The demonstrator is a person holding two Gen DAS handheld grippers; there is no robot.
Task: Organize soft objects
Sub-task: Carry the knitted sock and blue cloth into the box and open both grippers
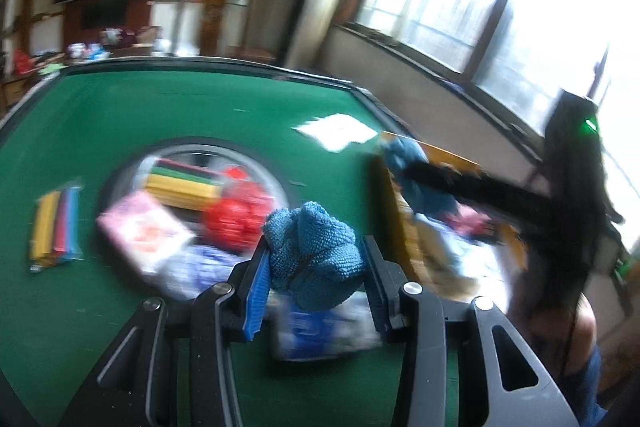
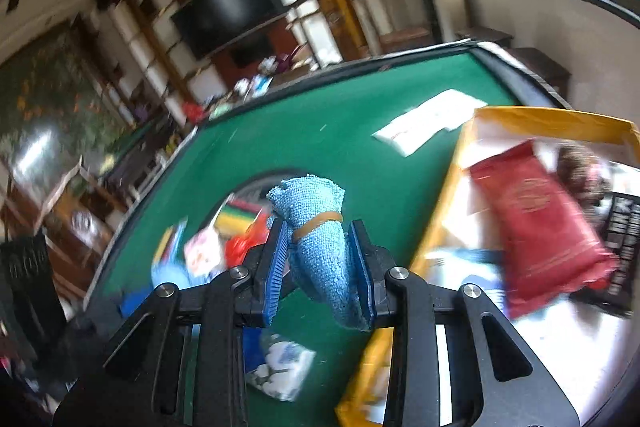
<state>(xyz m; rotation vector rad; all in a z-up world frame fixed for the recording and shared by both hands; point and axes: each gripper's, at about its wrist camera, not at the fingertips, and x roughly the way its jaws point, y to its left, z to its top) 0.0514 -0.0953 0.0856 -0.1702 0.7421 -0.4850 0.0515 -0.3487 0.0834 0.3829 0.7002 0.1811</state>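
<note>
My left gripper (image 1: 316, 259) is shut on a bunched blue knitted cloth (image 1: 314, 251), held above the green table (image 1: 120, 107). In the right wrist view my right gripper (image 2: 322, 267) is shut on a rolled light-blue cloth (image 2: 320, 247) tied with a tan rubber band; the roll sticks up between the blue pads (image 2: 276, 267). The left wrist view also shows the right gripper (image 1: 408, 163) as a dark blurred arm reaching from the right with its blue cloth (image 1: 404, 155) over the yellow-rimmed box (image 1: 432, 147). Both pictures are motion-blurred.
A round recess (image 1: 192, 151) in the table holds coloured sponges, a red mesh ball and pink packets. A pack of coloured strips (image 1: 54, 227) lies left. White paper (image 1: 336, 131) lies far right. The yellow box (image 2: 552, 123) holds a red packet (image 2: 544, 227) and a dark packet.
</note>
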